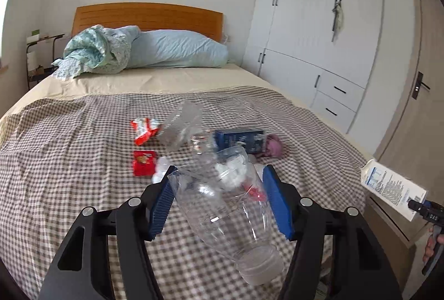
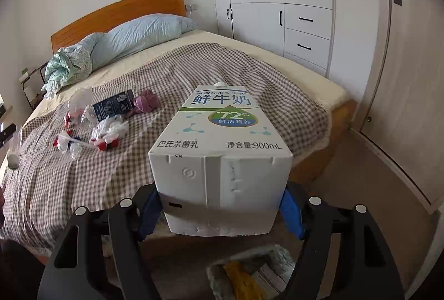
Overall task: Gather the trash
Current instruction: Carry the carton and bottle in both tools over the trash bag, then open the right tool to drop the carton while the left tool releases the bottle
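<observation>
- Bed [image 1: 83, 150], checked cover: carries the uncollected litter, so keep both loads lifted clear of it while carrying them off.
- Milk carton [image 2: 219, 150], white, large: gripped at its base end by the right gripper [image 2: 222, 211], blue pads against both side walls, held over the bed's foot edge. Likely light; hold firmly so it does not pivot.
- Clear plastic bottle [image 1: 222, 205], crumpled: pinched across its body by the left gripper [image 1: 219, 200], jaws partly spread around it, above the cover. Thin wall may slip; do not squeeze further.
- Bin [image 2: 249, 272], lined, on the floor below the carton: probable drop point.
- Blue box [image 1: 238, 140], red wrappers [image 1: 144, 131]: remaining on the bed.
</observation>
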Demonstrator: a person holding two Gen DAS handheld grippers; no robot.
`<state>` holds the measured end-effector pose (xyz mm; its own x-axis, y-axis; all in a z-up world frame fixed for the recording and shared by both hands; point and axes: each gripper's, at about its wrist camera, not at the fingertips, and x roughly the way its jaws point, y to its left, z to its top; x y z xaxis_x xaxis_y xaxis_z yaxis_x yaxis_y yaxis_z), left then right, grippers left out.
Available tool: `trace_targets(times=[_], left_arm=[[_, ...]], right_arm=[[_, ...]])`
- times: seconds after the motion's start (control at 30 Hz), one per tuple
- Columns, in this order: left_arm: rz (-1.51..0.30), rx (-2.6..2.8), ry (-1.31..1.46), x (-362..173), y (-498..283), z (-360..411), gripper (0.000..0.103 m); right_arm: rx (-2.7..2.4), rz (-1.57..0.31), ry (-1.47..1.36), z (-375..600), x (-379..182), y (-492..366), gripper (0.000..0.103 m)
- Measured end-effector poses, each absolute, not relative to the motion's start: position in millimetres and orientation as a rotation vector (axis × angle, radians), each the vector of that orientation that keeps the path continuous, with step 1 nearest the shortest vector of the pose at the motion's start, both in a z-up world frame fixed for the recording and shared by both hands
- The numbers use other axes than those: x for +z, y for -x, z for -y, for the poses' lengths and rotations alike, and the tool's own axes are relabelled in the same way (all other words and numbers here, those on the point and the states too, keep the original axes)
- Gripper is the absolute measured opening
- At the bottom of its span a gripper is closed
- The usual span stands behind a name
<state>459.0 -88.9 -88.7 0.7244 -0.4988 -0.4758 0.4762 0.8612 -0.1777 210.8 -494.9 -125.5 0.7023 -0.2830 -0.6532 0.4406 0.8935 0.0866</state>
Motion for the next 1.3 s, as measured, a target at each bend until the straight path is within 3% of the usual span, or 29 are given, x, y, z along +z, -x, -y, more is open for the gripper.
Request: trace_targets(times=[0.27,0.7,1.0,1.3], left_arm=[[-0.647,-0.806,0.008,-101,-390,187,0.06],[-1.015,-0.805,-0.09,-171,-348,335,0.06],[-1.428,-0.666,-0.188,-284,-328,407,0.06],[-1.597,-0.487,-0.382,-397,-309,468,0.063]], right_arm=[[-0.317,-1.044,-0.106,474,-217,-138,0.07],[-0.213,-1.461,-0.109,476,-400,-158,0.07],[-0.206,-1.498,-0.184,486,-453,-144,0.071],[-0.218,-1.496,-0.204,486,-467,-132,0.072]])
